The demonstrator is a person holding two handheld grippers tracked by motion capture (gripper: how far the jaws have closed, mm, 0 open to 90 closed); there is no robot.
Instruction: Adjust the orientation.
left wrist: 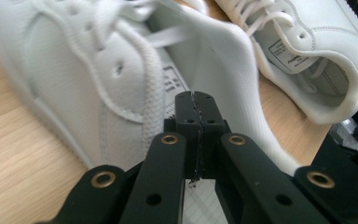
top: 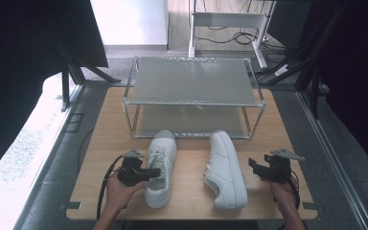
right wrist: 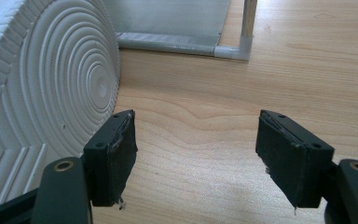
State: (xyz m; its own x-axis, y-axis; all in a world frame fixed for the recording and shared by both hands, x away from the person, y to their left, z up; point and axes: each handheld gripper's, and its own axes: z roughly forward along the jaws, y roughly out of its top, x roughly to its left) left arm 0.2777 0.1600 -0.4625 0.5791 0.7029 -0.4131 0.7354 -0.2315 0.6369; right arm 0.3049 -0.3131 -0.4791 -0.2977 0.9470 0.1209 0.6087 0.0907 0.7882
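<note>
While clamped on the collar of the upright shoe [top: 160, 167]: left gripper [top: 143, 173], jaws closed. Right gripper [top: 258, 168], jaws wide, empty, just right of the tipped shoe [top: 226, 170]. Both shoes lengthwise toward the rack [top: 194, 96].

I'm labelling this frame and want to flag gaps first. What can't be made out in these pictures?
- Left gripper view: whether the left gripper, jaws together at the upright shoe's collar, pinches any fabric; the jaws cover the contact.
- Left gripper view: the label print inside the tipped shoe is too small to read.
- High view: the rack's lower shelf is partly covered by its top shelf.
</note>
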